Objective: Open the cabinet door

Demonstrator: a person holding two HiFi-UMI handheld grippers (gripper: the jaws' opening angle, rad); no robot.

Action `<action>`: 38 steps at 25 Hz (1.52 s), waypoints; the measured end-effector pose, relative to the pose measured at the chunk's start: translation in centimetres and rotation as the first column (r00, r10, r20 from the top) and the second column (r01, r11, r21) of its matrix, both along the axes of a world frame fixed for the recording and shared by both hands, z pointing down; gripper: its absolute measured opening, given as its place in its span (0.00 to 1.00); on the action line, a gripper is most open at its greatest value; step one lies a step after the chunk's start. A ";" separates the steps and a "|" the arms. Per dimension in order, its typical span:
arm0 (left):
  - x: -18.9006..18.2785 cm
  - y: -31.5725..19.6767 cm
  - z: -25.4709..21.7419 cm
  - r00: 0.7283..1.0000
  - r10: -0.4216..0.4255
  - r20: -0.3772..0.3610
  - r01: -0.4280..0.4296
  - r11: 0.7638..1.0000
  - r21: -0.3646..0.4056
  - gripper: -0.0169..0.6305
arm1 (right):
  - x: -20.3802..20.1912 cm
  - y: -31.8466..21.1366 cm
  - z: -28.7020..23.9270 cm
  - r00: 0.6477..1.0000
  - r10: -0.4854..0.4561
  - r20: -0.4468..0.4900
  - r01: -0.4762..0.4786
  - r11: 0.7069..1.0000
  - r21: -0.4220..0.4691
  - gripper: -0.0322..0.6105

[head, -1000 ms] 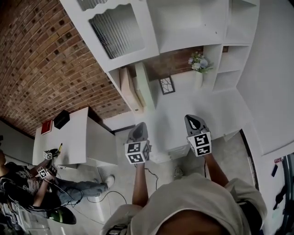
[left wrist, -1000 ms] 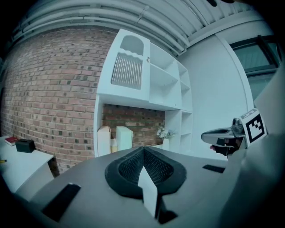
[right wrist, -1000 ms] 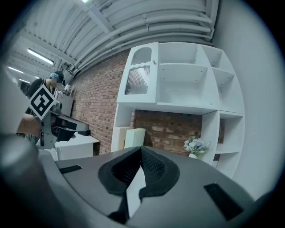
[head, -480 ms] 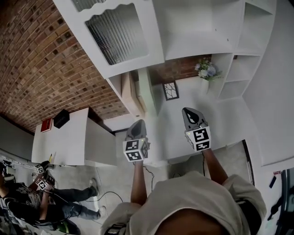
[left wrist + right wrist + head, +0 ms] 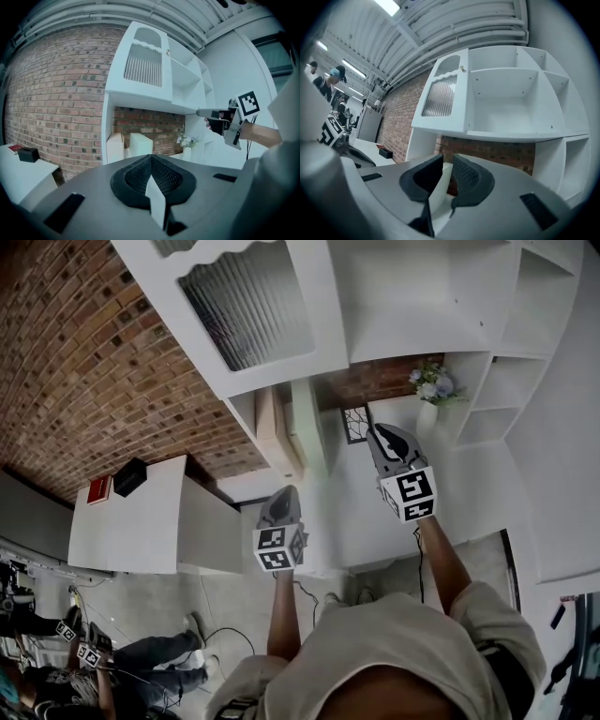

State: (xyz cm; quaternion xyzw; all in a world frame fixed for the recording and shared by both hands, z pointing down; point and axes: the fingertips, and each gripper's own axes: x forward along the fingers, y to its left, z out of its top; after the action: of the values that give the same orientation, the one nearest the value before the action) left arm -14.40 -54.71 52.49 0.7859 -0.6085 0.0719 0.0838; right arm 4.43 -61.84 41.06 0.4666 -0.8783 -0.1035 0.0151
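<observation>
The white cabinet's door [image 5: 248,301] has a ribbed glass panel and stands closed at the upper left; it also shows in the left gripper view [image 5: 145,63] and the right gripper view [image 5: 440,96]. A small knob [image 5: 462,69] sits on its right edge. My right gripper [image 5: 373,430] is raised level below the open shelves, away from the door. Its jaws [image 5: 447,161] are opening to a narrow gap with nothing between them. My left gripper [image 5: 284,495] hangs lower and nearer to me, with its jaws [image 5: 151,161] shut and empty.
Two white boxes [image 5: 281,427] stand in the recess under the door, beside a framed picture [image 5: 354,423] and a vase of flowers [image 5: 431,390]. A white table [image 5: 141,521] at the left bears a red book and a black box. Another person [image 5: 84,671] sits at the lower left, with cables on the floor.
My right gripper has risen and moved forward toward the cabinet's lower shelf. The left gripper has shifted only slightly. The person at the lower left has moved further left.
</observation>
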 end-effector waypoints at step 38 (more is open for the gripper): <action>-8.5 0.1 -1.7 1.000 -0.004 -0.021 0.004 0.999 0.037 0.07 | -8.1 -13.9 -15.1 0.985 -0.048 0.165 0.044 0.999 0.030 0.62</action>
State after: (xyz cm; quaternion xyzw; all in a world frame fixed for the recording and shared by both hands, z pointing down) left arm -22.85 -54.62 50.84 0.7868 -0.6104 0.0523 0.0755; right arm -3.62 -75.79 25.97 0.4533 -0.8856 -0.0763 -0.0668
